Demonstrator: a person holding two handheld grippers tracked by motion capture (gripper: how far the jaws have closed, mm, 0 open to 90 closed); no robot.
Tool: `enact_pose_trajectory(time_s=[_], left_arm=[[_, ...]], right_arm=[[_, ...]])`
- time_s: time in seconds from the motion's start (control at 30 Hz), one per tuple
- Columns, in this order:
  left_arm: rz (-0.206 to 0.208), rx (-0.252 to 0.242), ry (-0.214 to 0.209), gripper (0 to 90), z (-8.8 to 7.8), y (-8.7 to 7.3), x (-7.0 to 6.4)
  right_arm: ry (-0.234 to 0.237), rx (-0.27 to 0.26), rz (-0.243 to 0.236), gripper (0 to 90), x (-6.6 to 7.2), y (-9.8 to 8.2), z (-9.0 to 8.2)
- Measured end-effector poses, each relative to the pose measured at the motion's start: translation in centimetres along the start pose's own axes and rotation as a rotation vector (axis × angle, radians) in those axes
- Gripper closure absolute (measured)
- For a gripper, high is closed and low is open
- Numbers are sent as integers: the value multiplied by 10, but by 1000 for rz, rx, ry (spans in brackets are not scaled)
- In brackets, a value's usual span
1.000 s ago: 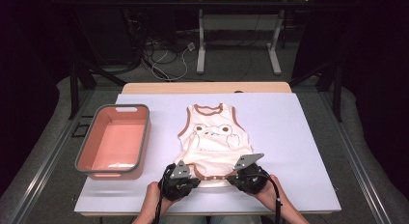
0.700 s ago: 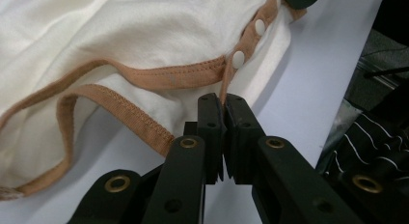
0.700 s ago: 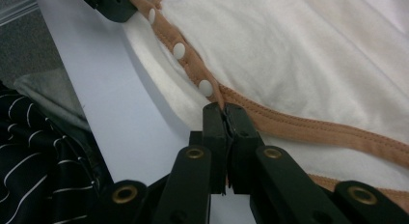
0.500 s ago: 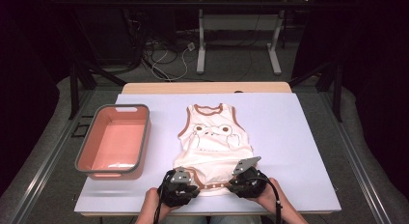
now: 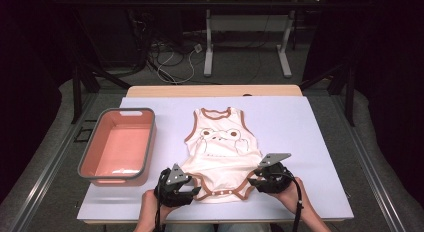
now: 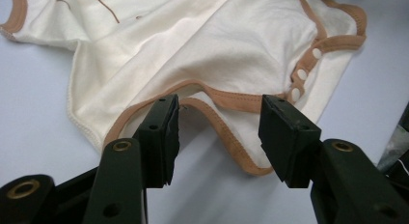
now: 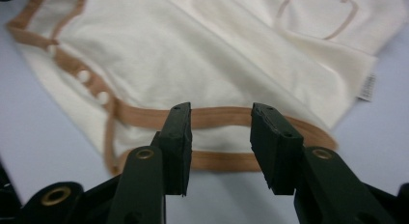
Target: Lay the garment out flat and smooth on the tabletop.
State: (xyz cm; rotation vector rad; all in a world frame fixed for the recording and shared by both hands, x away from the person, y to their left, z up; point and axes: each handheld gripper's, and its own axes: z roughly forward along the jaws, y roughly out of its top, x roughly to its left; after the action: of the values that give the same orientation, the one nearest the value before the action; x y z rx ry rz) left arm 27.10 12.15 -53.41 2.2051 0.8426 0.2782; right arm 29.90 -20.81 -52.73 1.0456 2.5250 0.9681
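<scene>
A cream baby bodysuit (image 5: 220, 152) with brown trim and a frog face print lies flat on the pale lilac table (image 5: 295, 127), neck away from me. My left gripper (image 5: 194, 190) sits at its lower left leg opening, my right gripper (image 5: 254, 182) at the lower right one. In the left gripper view the left gripper (image 6: 219, 132) has just been opening; the brown hem (image 6: 226, 101) lies between the jaws, untouched by the pads. In the right gripper view the right gripper (image 7: 219, 137) has also just been opening, with the trim band (image 7: 219, 117) lying loose between its jaws.
A pink bin with a grey rim (image 5: 122, 111) stands on the table's left side. White snaps (image 6: 301, 74) line the crotch flap. Beyond the table's far edge are a floor with cables (image 5: 170, 57) and the legs of another table (image 5: 209, 47).
Both grippers' jaws have opened and let go of the bodysuit's bottom hem, which now rests on the table. The right gripper has drawn back a little to the right.
</scene>
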Motion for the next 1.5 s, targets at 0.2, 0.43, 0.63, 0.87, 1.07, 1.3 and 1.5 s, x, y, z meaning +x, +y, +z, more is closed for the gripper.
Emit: enact_pose_trajectory(time_s=[0.2,0.43,0.63,0.87,1.07,1.3,1.5], left_arm=[[-20,26,14,520,10,0,4],[-21,67,-4,563,19,-1,2],[-29,89,-16,575,24,-3,-1],[-49,79,3,741,23,-5,0],[-90,81,-58,879,21,-9,1],[-138,82,-124,883,19,-12,-4],[-161,73,-164,883,14,-14,-7]], right_arm=[[-87,13,66,595,-14,-5,1],[-158,33,125,588,-25,-9,9],[-150,37,160,588,-32,-12,16],[-98,14,197,781,-33,-13,17],[-51,20,236,873,-35,-15,14],[-42,40,253,878,-36,-19,8],[-45,34,259,879,-34,-21,2]])
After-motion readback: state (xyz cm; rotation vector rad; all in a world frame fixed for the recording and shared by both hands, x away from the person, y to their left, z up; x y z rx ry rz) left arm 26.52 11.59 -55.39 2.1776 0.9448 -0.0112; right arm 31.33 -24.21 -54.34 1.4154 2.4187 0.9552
